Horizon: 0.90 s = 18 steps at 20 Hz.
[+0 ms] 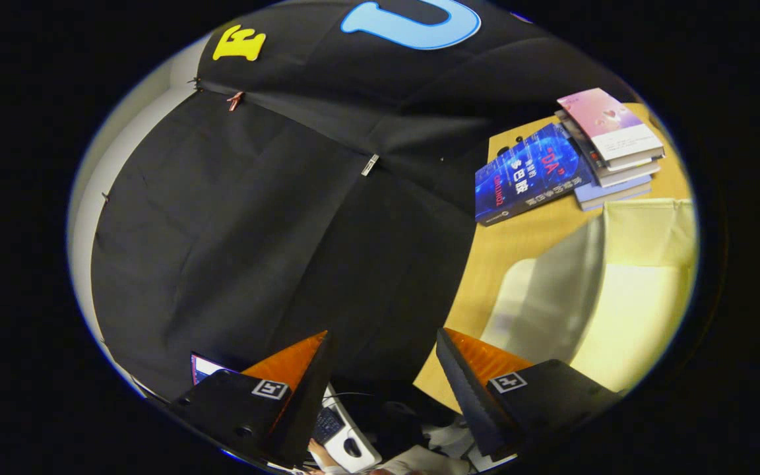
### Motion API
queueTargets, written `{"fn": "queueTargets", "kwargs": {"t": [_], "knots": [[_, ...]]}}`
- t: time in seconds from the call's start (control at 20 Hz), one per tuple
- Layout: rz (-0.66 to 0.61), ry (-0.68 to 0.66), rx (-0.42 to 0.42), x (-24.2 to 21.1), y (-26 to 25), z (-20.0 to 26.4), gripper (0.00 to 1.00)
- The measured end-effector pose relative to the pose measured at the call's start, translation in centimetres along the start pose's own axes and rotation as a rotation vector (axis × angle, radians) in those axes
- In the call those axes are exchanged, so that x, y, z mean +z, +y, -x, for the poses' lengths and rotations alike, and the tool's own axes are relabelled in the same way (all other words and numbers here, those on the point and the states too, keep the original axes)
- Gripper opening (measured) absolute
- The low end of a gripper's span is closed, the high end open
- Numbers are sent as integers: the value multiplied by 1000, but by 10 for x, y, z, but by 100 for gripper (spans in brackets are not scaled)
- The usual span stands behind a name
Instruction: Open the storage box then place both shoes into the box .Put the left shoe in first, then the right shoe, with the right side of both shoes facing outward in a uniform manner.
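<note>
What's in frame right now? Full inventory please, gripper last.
Table: one, light wood, beyond the fingers to the right.
Blue book: one, blue cover, lying flat on the table beside the stack.
Stack of books: several, exact count unclear, pink-and-white cover on top, at the table's far end.
Storage box: one, translucent pale yellow-white, on the table nearer than the books; open or closed, cannot tell.
Clips: at least two, one reddish and one silver, pinned on the black booth cloth ahead.
Hand: one, partly seen below the fingers beside a white device.
Gripper: one, fingers open, nothing between them, aimed at the cloth wall.
</note>
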<state>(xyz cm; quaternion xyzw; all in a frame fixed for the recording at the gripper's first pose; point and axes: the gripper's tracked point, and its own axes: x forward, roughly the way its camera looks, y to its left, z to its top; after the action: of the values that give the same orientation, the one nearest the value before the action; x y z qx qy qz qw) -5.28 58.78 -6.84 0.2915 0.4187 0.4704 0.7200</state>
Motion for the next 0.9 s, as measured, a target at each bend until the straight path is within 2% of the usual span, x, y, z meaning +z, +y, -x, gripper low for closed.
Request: {"fn": "queueTargets", "kwargs": {"t": [0.3, 0.55, 0.8, 0.9], "knots": [[206, -175, -184, 36, -51, 94, 96], [353, -251, -375, 38, -112, 195, 98], [322, -316, -560, 30, -180, 296, 98], [288, -304, -655, 22, -219, 332, 98]]}}
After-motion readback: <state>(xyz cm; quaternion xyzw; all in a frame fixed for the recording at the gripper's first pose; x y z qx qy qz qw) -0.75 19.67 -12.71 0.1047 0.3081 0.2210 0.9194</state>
